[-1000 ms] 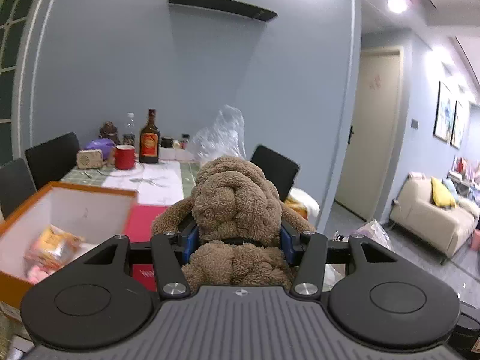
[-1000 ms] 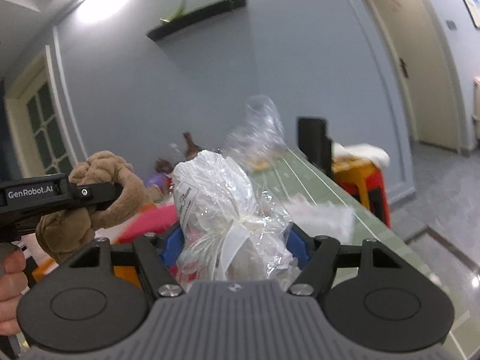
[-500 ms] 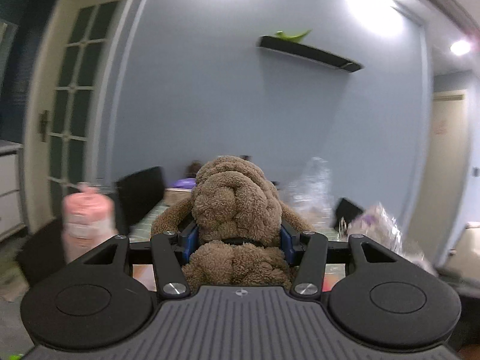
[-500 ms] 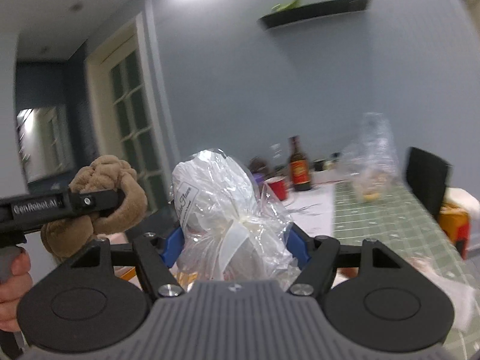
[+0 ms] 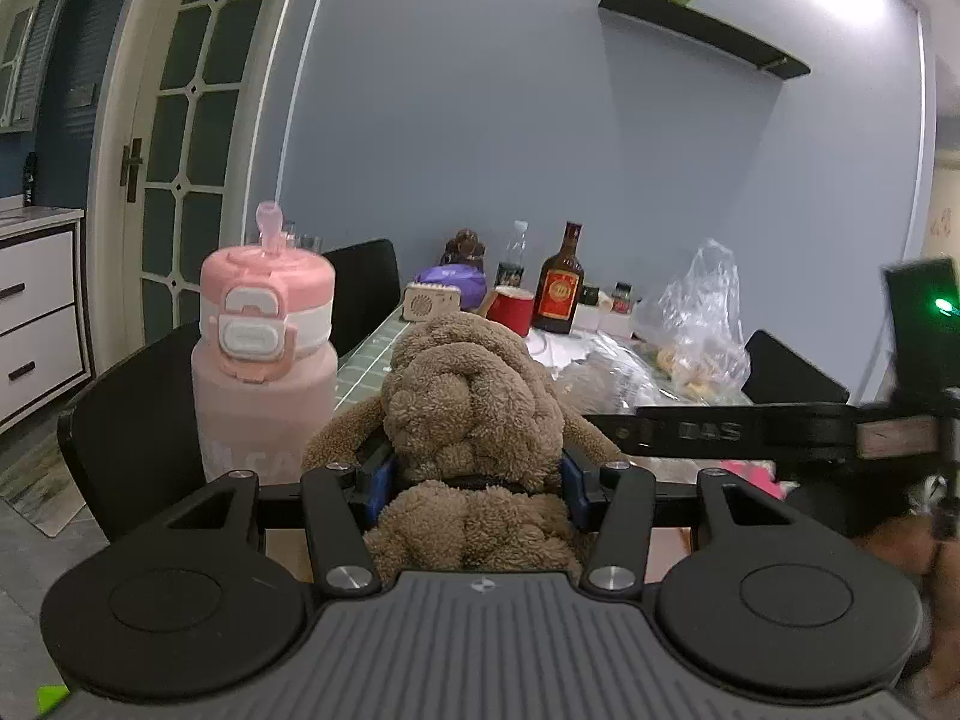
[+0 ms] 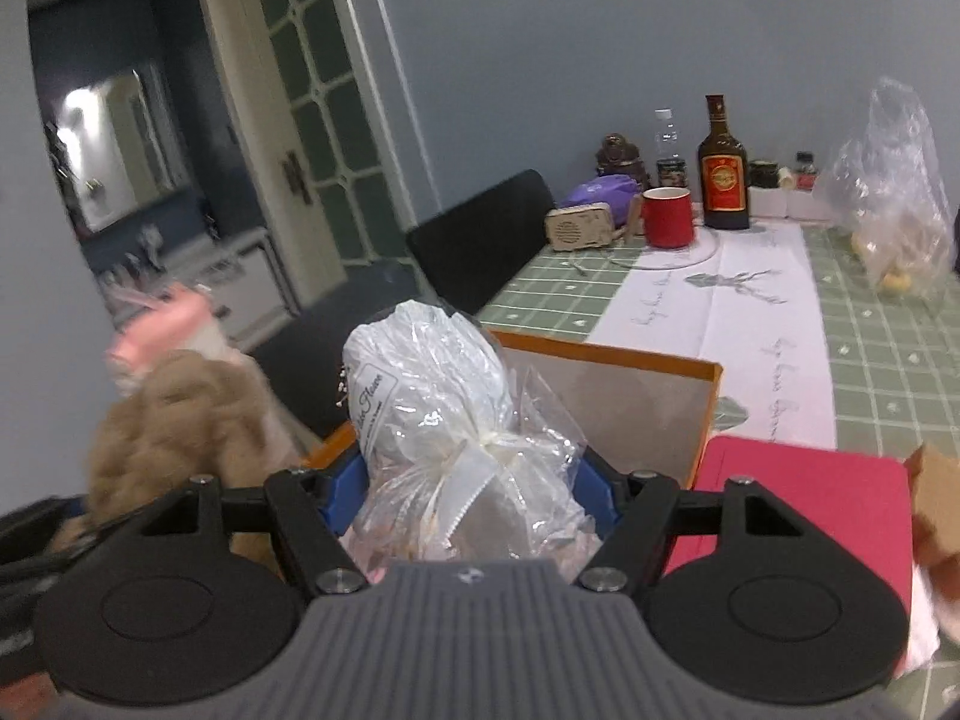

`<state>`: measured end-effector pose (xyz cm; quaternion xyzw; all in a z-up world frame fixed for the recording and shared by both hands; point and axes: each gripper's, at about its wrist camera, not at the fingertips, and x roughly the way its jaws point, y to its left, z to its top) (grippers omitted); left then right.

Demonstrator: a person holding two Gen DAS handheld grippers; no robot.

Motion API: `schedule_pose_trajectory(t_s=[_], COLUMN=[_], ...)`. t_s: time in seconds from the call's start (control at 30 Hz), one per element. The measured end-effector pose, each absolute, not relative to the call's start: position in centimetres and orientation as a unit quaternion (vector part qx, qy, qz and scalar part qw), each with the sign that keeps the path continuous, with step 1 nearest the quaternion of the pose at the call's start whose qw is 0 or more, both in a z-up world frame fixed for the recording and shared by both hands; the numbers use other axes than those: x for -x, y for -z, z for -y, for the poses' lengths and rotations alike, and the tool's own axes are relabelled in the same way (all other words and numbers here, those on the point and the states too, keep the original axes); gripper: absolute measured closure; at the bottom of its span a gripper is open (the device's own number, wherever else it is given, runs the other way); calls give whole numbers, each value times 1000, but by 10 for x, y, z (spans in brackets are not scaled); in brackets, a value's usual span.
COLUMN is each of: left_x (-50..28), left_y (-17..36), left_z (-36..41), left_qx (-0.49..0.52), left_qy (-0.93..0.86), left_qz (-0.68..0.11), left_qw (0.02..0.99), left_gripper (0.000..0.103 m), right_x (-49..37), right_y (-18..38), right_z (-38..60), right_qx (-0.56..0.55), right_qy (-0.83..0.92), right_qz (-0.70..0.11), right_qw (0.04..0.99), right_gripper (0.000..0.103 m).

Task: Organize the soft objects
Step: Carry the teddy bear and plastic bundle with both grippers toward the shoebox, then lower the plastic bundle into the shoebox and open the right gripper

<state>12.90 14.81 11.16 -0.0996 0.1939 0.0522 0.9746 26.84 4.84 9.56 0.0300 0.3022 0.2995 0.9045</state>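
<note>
The left gripper [image 5: 474, 480] points slightly downward toward the far wall, over the near end of the table [image 5: 372, 354]. Its blue pads [image 5: 379, 483] are closed partway on the middle of a brown plush toy [image 5: 474, 396], which sits upright between them, head above the fingers and lower body below. Just left of the toy stands a pink water bottle [image 5: 264, 354]; a black chair [image 5: 129, 450] is behind it.

The right gripper [image 6: 474, 492] is tilted downward as well, aimed across the table toward an open orange-rimmed box [image 6: 606, 354]. Its jaws stand fairly wide, pressed against the sides of a clear plastic bag [image 6: 444, 420] tied with a white ribbon, with a white label on its left face. The bag rises above the fingers and hides part of the box's near edge. In this view the plush toy [image 6: 174, 420] shows blurred at the left, beside the bag. A red folder [image 6: 798, 498] lies on the table right of the box.

Farther back on the table are a red mug [image 6: 667, 217], a dark bottle with a red label [image 6: 723, 171] and a crumpled clear bag [image 6: 894, 192].
</note>
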Motion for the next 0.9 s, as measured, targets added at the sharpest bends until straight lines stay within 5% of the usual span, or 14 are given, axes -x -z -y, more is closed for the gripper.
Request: schedule_pose_trajectory(t_s=[0.17,0.27,0.9], left_x=[-126,-125,-151], left_y=[-107,-104,-87], left_z=[-159,-159,-135], left_qx=[100,97,59], left_qy=[-56,-54,-38], left_qz=[-206,-213,-254], left_qw=[972,971,965], left_gripper=[44,44,43], right_x=[-277,-273,-230], right_y=[-88,-88,-59], right_z=[-53,-52,43], right_qx=[-2,2,-105], right_qy=[-272,-255,-245], right_qz=[-290,-272,-142], right_qw=[918,928,953], right_gripper=[30,3,3])
